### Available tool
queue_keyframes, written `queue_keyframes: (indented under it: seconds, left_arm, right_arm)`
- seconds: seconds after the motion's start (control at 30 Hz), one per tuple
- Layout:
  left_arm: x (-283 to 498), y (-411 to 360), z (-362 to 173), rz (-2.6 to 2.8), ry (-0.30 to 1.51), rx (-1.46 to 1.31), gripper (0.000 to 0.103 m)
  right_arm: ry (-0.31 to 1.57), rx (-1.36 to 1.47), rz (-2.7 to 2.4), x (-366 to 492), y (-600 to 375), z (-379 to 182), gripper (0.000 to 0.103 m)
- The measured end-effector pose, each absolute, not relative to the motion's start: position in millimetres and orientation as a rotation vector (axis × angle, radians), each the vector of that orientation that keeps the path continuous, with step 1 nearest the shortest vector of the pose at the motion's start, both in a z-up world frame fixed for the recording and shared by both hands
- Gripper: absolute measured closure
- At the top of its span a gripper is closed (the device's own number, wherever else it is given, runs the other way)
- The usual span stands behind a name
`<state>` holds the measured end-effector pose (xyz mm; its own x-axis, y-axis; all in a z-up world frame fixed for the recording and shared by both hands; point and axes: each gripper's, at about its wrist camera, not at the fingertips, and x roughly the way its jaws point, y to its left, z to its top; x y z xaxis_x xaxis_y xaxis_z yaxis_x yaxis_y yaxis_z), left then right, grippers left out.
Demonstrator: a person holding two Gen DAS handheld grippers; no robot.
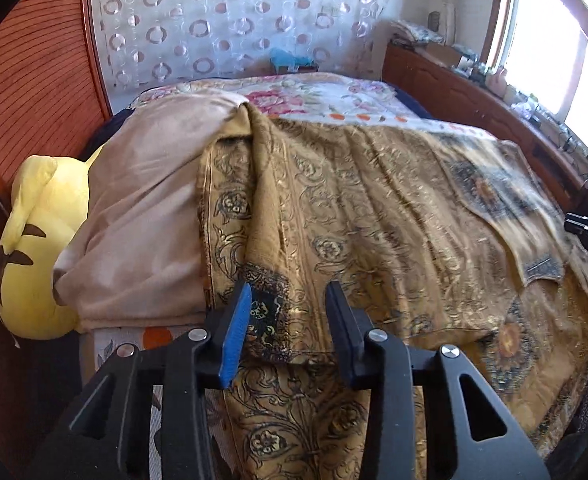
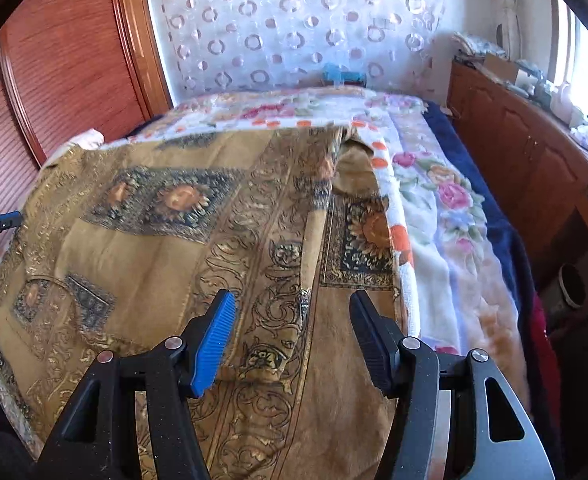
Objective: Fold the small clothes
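Bedroom surroundings

A yellow plush toy [image 1: 37, 240] is lying against the wooden headboard [image 1: 25, 92], touching a beige pillow [image 1: 145, 200]; a floral blanket [image 2: 438, 216] is covering the bed, and a circle-patterned curtain [image 2: 294, 20] is hanging behind.

Strong daylight pours in from the window [image 1: 550, 40] at the far right, blown out to white glare in both views. The patterned cloth [image 1: 374, 220] is smeared with motion blur on its right. Fisheye bending curves the edges, with dark corners.
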<state>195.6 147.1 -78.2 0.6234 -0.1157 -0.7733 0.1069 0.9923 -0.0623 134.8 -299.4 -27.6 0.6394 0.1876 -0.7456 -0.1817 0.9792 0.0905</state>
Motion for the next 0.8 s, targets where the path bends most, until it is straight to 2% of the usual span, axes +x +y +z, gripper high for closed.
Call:
queue_keyframes:
  seconds: [0.1,0.17,0.2,0.27,0.43,0.53,0.8]
  left_arm:
    - [197.0,145.4,-82.0,-0.123,0.898,0.000,0.063]
    - [197.0,144.3,-82.6,-0.121,0.899,0.012,0.063]
    - [196.8,143.2,-83.0,-0.121,0.899,0.020,0.070]
    - [198.7,141.5,-82.8,-0.110,0.901,0.051,0.075]
    - [197.9,141.9,-82.2,-0.111,0.897,0.057,0.075]
    - [197.5,139.7,-84.0,-0.105,0.898,0.081,0.075]
    - [194.5,139.5,-89.2,-0.074,0.908,0.117,0.072]
  right_arm:
    - [0.884,0.010,0.213,142.1,-297.6,-31.5,0.051]
    - [0.895,0.006,0.224,144.9,-294.5,-31.5,0.058]
    - [0.902,-0.001,0.232,146.1,-291.6,-32.6,0.062]
    - [0.904,-0.025,0.236,147.8,-287.7,-30.9,0.067]
    - [0.900,-0.090,0.248,147.0,-277.4,-28.5,0.088]
    - [0.888,-0.104,0.259,143.4,-275.2,-26.6,0.096]
    - [0.877,-0.125,0.270,136.3,-273.5,-30.1,0.096]
